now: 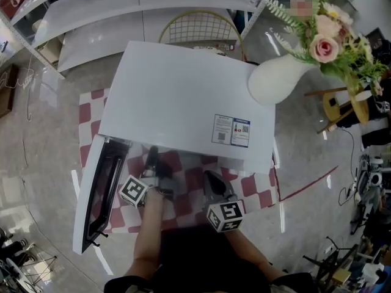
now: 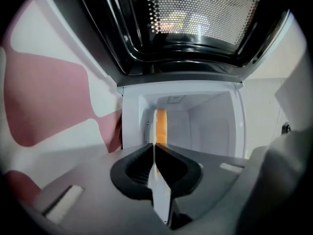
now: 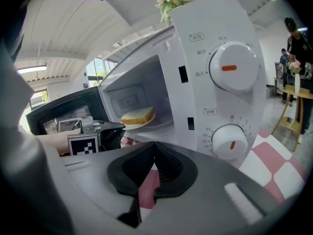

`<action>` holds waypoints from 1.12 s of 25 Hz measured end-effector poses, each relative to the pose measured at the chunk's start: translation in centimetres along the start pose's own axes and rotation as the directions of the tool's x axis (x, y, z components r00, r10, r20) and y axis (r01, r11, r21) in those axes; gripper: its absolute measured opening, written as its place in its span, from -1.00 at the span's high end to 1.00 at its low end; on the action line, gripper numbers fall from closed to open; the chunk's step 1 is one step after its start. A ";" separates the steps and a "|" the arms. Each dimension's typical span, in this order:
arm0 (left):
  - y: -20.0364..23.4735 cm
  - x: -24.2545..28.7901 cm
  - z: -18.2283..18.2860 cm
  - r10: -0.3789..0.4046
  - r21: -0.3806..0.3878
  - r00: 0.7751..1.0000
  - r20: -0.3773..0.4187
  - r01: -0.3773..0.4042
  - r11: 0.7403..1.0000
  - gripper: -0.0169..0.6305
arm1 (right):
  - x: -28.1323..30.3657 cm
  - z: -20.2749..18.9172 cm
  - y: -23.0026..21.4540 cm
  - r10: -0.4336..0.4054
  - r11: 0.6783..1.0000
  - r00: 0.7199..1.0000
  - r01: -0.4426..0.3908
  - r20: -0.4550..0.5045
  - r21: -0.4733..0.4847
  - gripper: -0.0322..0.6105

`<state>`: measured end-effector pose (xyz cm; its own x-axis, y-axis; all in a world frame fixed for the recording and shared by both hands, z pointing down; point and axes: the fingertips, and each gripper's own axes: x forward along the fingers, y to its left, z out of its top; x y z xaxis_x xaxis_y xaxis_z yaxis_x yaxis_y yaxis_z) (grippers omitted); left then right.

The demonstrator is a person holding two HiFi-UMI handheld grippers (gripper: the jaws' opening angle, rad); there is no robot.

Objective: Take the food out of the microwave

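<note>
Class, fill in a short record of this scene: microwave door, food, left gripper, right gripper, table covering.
Microwave door: open, swung left.
Food: bread slice on a white plate, inside the microwave.
Left gripper: shut on the plate's rim.
Right gripper: shut, nothing held, outside the microwave by its dials.
Table covering: red-and-white checked cloth.
</note>
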<state>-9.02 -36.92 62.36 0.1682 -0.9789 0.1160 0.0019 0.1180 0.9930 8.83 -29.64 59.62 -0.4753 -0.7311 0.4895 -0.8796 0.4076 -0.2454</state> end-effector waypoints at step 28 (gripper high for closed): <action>-0.5 -1.1 -1.2 0.011 0.014 0.999 -0.041 -0.010 1.000 0.88 | -1.9 0.7 -1.2 -0.044 0.999 0.998 0.044 0.045 0.007 0.89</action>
<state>-8.05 -35.68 61.73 0.2090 -0.9698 0.1256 -0.0131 0.1256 0.9920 10.76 -29.11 58.35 -0.4362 -0.7723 0.4619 -0.8998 0.3709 -0.2296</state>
